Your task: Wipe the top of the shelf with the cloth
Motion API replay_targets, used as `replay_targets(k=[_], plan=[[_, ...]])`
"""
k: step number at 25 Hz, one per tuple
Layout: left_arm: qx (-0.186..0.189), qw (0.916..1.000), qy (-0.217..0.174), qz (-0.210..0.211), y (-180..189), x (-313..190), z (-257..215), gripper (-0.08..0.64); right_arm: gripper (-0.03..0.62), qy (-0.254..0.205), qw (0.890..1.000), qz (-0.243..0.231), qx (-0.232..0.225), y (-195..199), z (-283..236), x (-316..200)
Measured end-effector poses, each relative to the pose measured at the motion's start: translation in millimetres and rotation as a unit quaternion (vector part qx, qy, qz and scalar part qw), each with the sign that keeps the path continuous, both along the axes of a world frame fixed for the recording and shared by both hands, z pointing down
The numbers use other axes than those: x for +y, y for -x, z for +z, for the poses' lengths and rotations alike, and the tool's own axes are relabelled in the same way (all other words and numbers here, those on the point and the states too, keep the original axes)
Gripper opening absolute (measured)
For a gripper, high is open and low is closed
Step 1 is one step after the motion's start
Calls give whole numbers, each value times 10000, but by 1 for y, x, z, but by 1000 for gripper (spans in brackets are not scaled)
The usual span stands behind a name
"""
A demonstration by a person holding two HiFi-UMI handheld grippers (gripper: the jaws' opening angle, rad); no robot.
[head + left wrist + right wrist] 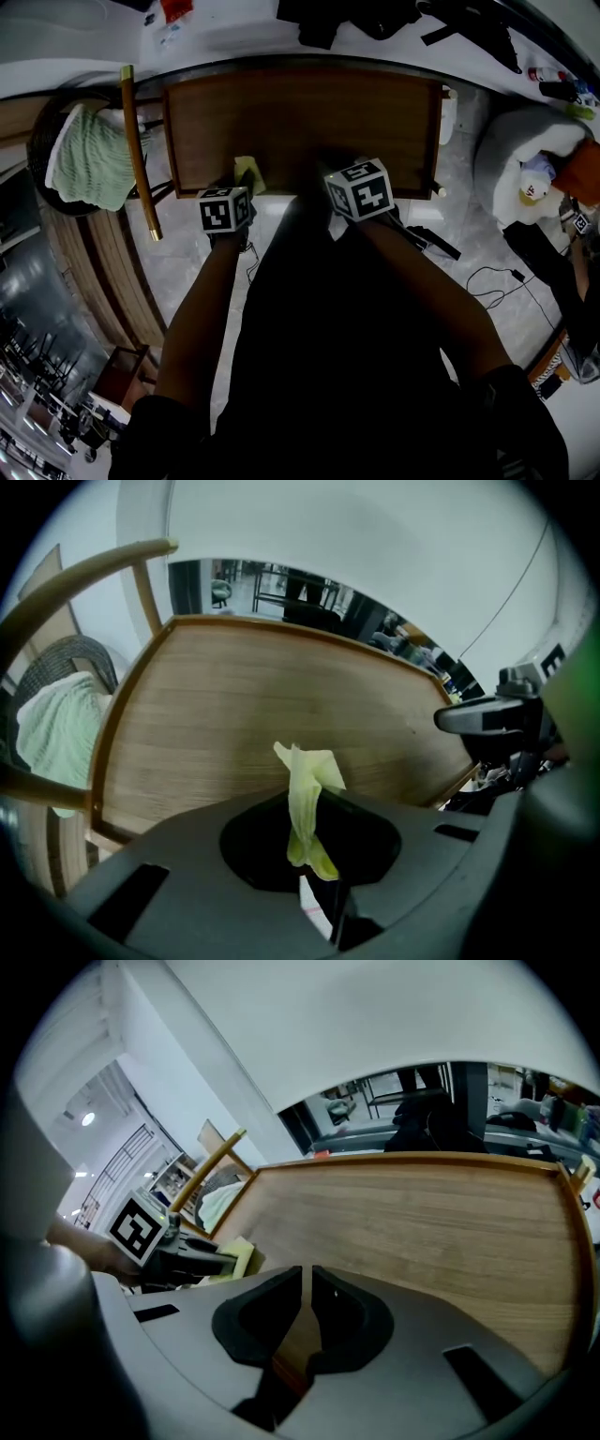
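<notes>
Evidently the left tool [314, 847] is doing the work. Its jaws are closed on the cloth [306, 782], a pale yellow-green piece bunched into a narrow fold that stands up out of the pinch. Gripping it at the gathered end leaves a free tuft ahead of the jaws, which is the part that can be dragged over wood.

From the head view, the cloth sits at the near edge of the shelf [309, 108], left of the middle and just past the raised rim. I cannot tell whether it is pressed onto the top or held a little above it. The shelf top is a bare brown board with a low lip round it, so nothing blocks a sweep. Starting at a near corner probably lets the strokes run outward and across.

The right tool [307, 1309] has its jaws brought together, only a thin slit between them and nothing in it. It hangs over the near rim beside the left tool, right of the cloth and apart from it. It looks parked there so that it does not cross the cloth's path.

A chair with a green towel [89, 155] stands just left of the shelf, so a wide leftward stroke could clip it.
</notes>
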State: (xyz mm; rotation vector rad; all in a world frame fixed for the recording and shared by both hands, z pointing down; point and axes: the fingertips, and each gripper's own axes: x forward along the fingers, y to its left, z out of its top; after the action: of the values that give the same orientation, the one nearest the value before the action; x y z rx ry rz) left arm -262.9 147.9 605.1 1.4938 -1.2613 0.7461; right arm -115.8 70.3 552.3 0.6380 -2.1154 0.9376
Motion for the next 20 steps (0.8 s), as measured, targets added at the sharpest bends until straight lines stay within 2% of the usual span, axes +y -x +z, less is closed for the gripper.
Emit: replay_targets(k=[5,11,16,20], plan=[[-566,9979,15,-311,67,14,2,34,43,12,9999,-137,-30,20,3,11],[-963,9904,147,-980,138,32,6,34,43,-38,9998,-191,-33,28,-1,8],[-1209,9873,205,-1009,152,37,8,34,43,-25,9999,-98,51,10,0,5],[-1146,9784,172,-1709,158,37,8,34,43,-76,9999,-89,-66,1,-8,-4]])
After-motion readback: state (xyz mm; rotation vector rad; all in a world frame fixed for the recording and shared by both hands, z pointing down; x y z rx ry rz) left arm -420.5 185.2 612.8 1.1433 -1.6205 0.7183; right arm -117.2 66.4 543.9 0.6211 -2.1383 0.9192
